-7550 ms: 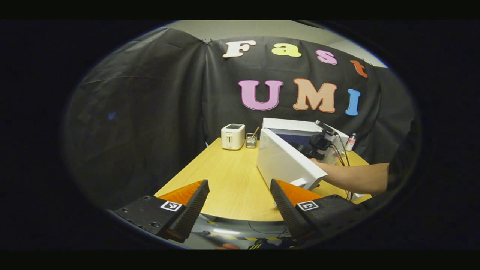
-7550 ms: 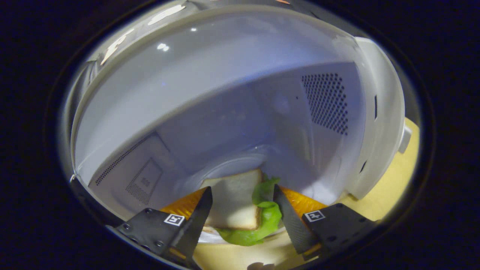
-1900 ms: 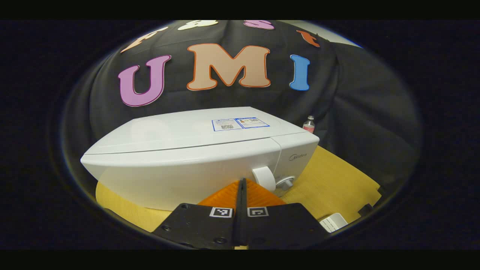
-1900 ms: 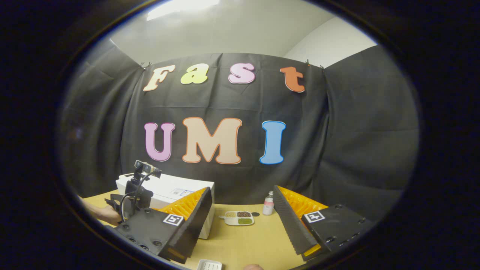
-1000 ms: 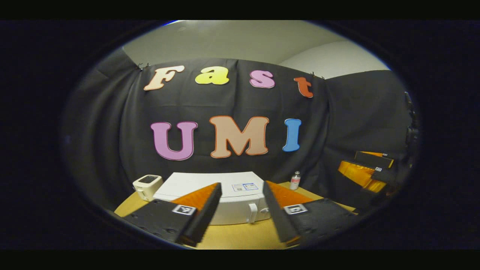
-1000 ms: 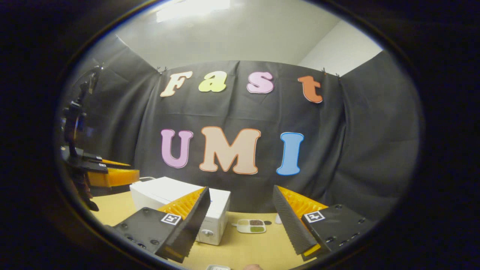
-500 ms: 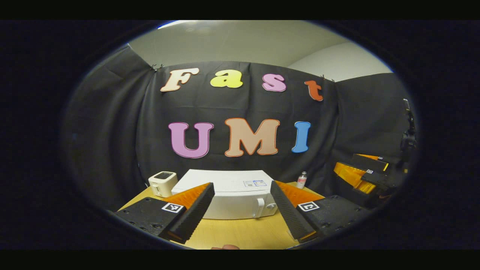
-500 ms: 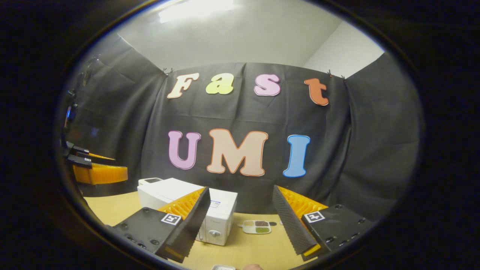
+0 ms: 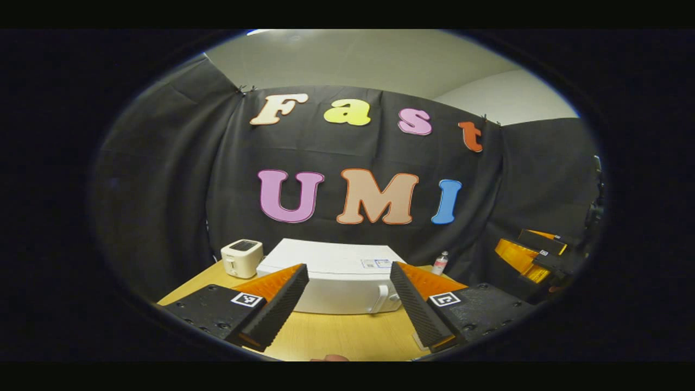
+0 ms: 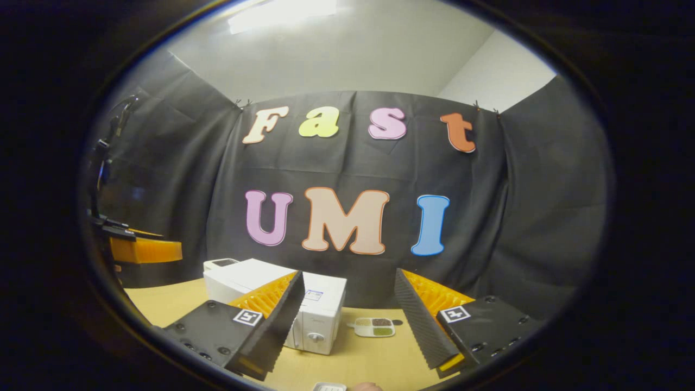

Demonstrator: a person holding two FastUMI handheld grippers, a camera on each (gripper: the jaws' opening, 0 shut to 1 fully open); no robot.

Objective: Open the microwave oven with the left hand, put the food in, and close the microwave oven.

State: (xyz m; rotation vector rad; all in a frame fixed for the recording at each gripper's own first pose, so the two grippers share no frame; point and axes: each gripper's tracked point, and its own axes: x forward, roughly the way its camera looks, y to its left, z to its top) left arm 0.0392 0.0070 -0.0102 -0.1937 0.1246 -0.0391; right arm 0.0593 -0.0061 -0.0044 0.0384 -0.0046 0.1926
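- White microwave oven (image 9: 334,274) dead ahead of the left gripper (image 9: 347,304), door shut, handle (image 9: 381,298) facing the gripper, sitting on the pale wooden worktop (image 9: 336,336).
- Left gripper spread wide, nothing between the fingers, held back from the oven and well clear of the handle.
- Cream toaster (image 9: 242,258) off to the front-left of that gripper, just beside the oven's far corner.
- Small pink-capped bottle (image 9: 440,262) front-right, behind the oven's other end.
- Right gripper (image 10: 347,320) also gaping wide, empty, with the oven (image 10: 320,304) showing front-left between and behind its left finger.
- Divided snack tray (image 10: 373,326) straight ahead between its fingers, on the worktop just past the oven's knob side.
- Food itself out of sight; cannot tell from here where it lies.
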